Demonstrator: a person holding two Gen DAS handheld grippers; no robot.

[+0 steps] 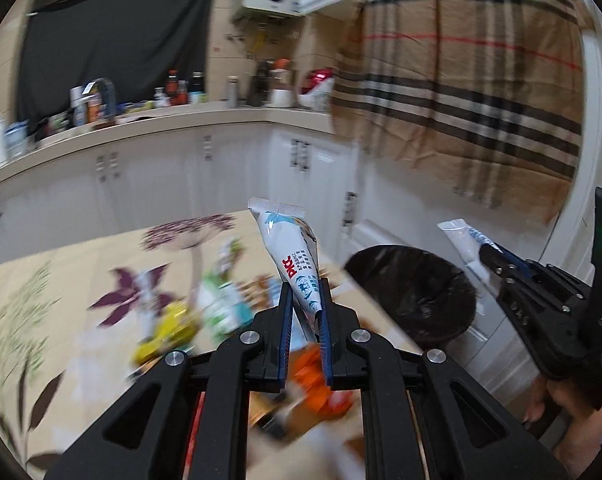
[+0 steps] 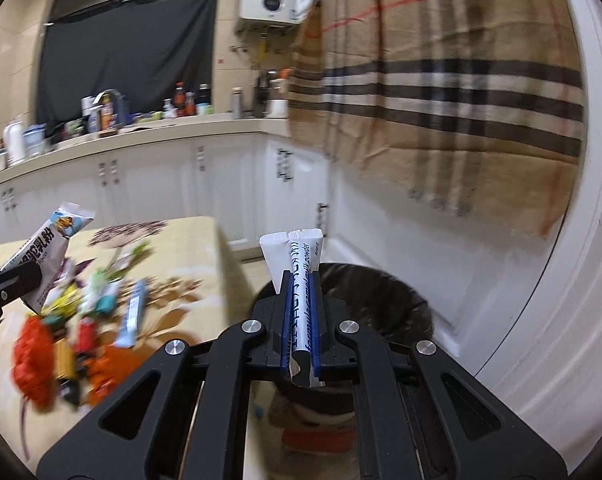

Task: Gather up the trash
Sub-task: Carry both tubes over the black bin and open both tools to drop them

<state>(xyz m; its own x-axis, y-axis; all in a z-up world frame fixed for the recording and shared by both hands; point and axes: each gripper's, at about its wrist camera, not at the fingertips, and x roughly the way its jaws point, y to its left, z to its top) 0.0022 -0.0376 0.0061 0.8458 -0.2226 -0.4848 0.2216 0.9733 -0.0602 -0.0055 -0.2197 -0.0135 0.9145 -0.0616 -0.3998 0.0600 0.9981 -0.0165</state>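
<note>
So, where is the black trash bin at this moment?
The black trash bin stands on the floor past the table edge, before the white cabinets; in the right wrist view it is behind the right gripper.

We see a white sachet held up above the table. A white stick pack is over the black bin. More bright wrappers lie mixed up on the table.

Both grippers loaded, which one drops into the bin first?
Right. The right gripper, shut on the milk powder stick, points at the black-lined bin. The left gripper holds its sachet above the table, bin off to its side.
</note>
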